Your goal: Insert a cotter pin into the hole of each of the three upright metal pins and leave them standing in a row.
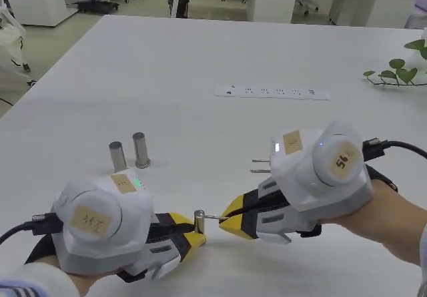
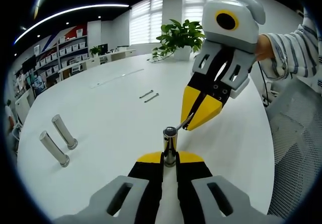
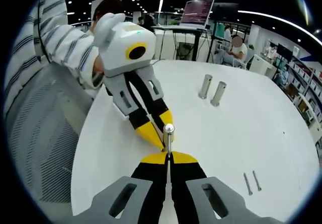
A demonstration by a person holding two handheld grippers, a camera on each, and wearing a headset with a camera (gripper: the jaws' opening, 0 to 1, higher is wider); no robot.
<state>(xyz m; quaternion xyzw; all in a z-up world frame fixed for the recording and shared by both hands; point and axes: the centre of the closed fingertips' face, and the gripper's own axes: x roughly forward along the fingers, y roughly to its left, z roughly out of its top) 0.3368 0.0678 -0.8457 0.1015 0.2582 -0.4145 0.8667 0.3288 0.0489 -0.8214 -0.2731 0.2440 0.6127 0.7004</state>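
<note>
The metal pin (image 1: 199, 221) was clenched low and upright on the desk (image 1: 200, 77) by the left gripper (image 1: 193, 234). The cotter pin (image 1: 212, 217), grasped by the right gripper (image 1: 230, 222), was held at its top. The wire was judged light and easily bent.

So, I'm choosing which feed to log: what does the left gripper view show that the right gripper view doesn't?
Left gripper view: the right gripper seen from the front, pinching a cotter pin at the pin's top, plus a potted plant. Right gripper view: the left gripper seen from the front, plus a monitor behind. Both: the metal pin clamped in the left jaws, two standing metal pins and two spare cotter pins on the white table.
</note>
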